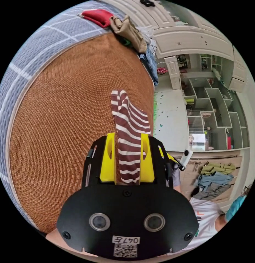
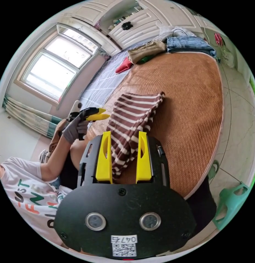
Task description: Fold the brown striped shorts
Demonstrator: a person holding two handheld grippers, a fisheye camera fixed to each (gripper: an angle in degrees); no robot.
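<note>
Left gripper (image 1: 128, 159) clenches the striped shorts (image 1: 129, 128); right gripper (image 2: 124, 157) brackets them, grip unclear, lifting them to spread on the mat (image 2: 185, 109).

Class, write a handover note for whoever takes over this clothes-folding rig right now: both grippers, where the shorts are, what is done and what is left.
Left gripper: fingers closed on a bunched strip of the brown striped shorts.
Right gripper: fingers also closed on the shorts, on another edge.
Shorts: hanging crumpled between the two grippers over the woven mat.
Done: shorts picked up.
Left: spread them flat on the mat, then fold; no neat fold shows yet.
</note>
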